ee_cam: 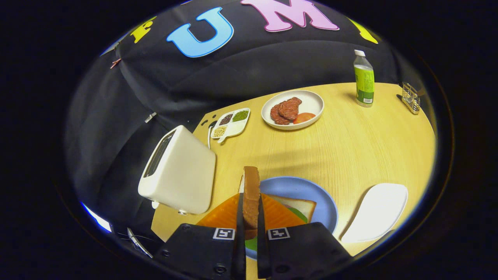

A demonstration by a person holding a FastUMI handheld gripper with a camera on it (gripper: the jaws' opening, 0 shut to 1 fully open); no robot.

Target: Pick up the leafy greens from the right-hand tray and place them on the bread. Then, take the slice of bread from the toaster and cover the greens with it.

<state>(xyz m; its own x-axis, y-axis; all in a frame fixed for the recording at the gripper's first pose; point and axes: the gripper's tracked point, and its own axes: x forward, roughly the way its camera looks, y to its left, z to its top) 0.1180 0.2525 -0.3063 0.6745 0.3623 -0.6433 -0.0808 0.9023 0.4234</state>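
At lower centre the tongs (251,217) gripped an upright bread slice (251,194) above the blue plate (307,192), with the toaster (177,171) at left on the desk (350,147).

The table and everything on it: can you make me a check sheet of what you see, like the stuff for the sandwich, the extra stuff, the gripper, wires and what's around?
Surface: pale wooden table.
Job's things: bread slice held upright on its edge above the blue plate; on the plate, another bread slice with greens on it; white toaster left of the plate; white tray right of it.
Clutter: plate of meat and tomato, divided dish of seeds, green-label bottle, small wire rack.
Grippers: hand-held gripper shut on the upright bread slice.
Cables: white cord behind the toaster.
Surroundings: black cloth wall.
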